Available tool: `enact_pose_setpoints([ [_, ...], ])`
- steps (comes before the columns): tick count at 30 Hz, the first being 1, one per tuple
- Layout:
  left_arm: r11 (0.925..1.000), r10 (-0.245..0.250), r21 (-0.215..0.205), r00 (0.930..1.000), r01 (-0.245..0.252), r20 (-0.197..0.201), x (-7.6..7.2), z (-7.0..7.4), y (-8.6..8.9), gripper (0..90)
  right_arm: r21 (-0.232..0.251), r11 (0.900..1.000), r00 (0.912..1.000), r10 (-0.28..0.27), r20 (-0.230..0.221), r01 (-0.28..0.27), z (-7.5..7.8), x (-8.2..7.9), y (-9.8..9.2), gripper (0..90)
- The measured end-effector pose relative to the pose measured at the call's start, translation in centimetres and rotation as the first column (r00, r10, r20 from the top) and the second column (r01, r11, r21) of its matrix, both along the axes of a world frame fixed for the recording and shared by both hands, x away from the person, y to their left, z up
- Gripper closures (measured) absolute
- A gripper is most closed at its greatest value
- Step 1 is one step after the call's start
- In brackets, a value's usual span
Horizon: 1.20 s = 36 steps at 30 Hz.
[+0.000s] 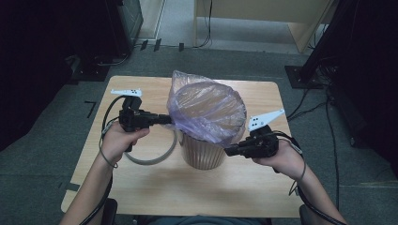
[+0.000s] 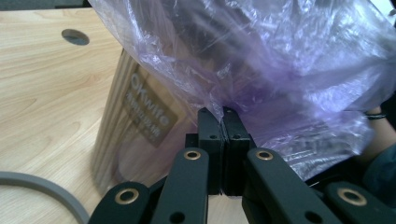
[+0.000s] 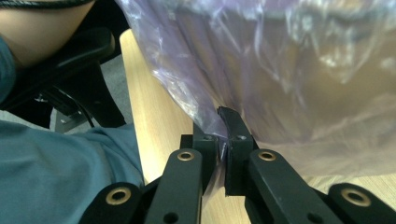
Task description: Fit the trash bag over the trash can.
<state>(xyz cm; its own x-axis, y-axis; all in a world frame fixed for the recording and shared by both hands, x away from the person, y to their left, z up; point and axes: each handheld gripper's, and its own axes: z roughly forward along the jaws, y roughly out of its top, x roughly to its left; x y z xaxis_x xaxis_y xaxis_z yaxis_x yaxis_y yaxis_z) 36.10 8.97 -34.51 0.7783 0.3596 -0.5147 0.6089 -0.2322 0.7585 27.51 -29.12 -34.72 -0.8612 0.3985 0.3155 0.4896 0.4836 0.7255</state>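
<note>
A ribbed wooden waste bin stands mid-table with a thin purple plastic bag draped over its mouth and hanging down its sides. My left gripper is at the bag's left edge, jaws shut on a fold of the plastic bag; the bin's label is just beyond it. At the bag's lower right edge my right gripper is shut on the plastic bag too, and film is pinched between its pads.
A grey ring lies flat on the wooden table against the bin's left foot. A round cable hole sits in the tabletop. Dark stands and cables ring the table on the carpet.
</note>
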Motion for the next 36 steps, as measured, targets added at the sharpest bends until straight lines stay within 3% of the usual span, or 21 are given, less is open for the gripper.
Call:
enact_pose_setpoints([
  [2, 0.9999, 0.008, 0.007, 1.0, -0.008, 0.003, -0.1, 0.1, 0.0, 88.9, -0.014, 1.0, 1.0, -0.001, 0.002, 0.001, -0.3, 0.0, 0.1, 86.7],
  [5, 0.9994, 0.034, 0.008, 0.9983, -0.034, 0.047, -0.3, 0.7, 0.3, 81.1, 0.007, 1.0, 0.9999, 0.001, 0.014, -0.001, 0.0, -0.2, -0.2, 81.8],
  [9, 0.9974, 0.071, 0.008, 0.9909, -0.072, 0.114, -0.7, 2.3, 1.1, 68.7, 0.044, 0.999, 0.9987, -0.014, 0.05, 0.012, 1.3, -0.9, -1.3, 73.3],
  [13, 0.9952, 0.096, 0.006, 0.9844, -0.098, 0.148, -1.0, 4.0, 1.7, 57.8, 0.077, 0.996, 0.9963, -0.049, 0.071, 0.043, 2.6, -1.4, -2.8, 63.7],
  [17, 0.9937, 0.109, 0.006, 0.9785, -0.112, 0.175, -1.3, 5.4, 2.0, 53.2, 0.098, 0.992, 0.9893, -0.093, 0.112, 0.082, 3.8, -1.7, -4.2, 58.0],
  [21, 0.9945, 0.097, 0.021, 0.9799, -0.103, 0.174, -1.4, 6.6, 1.9, 49.9, 0.107, 0.988, 0.9835, -0.125, 0.131, 0.112, 4.6, -1.9, -5.4, 53.6],
  [24, 0.9951, 0.087, 0.03, 0.9786, -0.094, 0.186, -1.5, 7.5, 1.8, 47.0, 0.103, 0.984, 0.9743, -0.158, 0.16, 0.143, 4.8, -2.0, -6.3, 51.8],
  [28, 0.9964, 0.061, 0.048, 0.9814, -0.07, 0.182, -1.3, 8.3, 0.8, 45.3, 0.145, 0.974, 0.9636, -0.196, 0.182, 0.171, 5.8, -2.0, -6.9, 51.7],
  [33, 0.9927, 0.002, 0.118, 0.9853, -0.023, 0.171, -0.6, 7.7, -1.7, 43.2, 0.18, 0.97, 0.9591, -0.198, 0.202, 0.163, 6.6, -1.5, -5.9, 50.2],
  [36, 0.9902, 0.004, 0.137, 0.9848, -0.028, 0.174, -0.2, 7.1, -2.5, 42.7, 0.197, 0.97, 0.9599, -0.182, 0.213, 0.14, 6.6, -1.3, -4.8, 49.7],
])
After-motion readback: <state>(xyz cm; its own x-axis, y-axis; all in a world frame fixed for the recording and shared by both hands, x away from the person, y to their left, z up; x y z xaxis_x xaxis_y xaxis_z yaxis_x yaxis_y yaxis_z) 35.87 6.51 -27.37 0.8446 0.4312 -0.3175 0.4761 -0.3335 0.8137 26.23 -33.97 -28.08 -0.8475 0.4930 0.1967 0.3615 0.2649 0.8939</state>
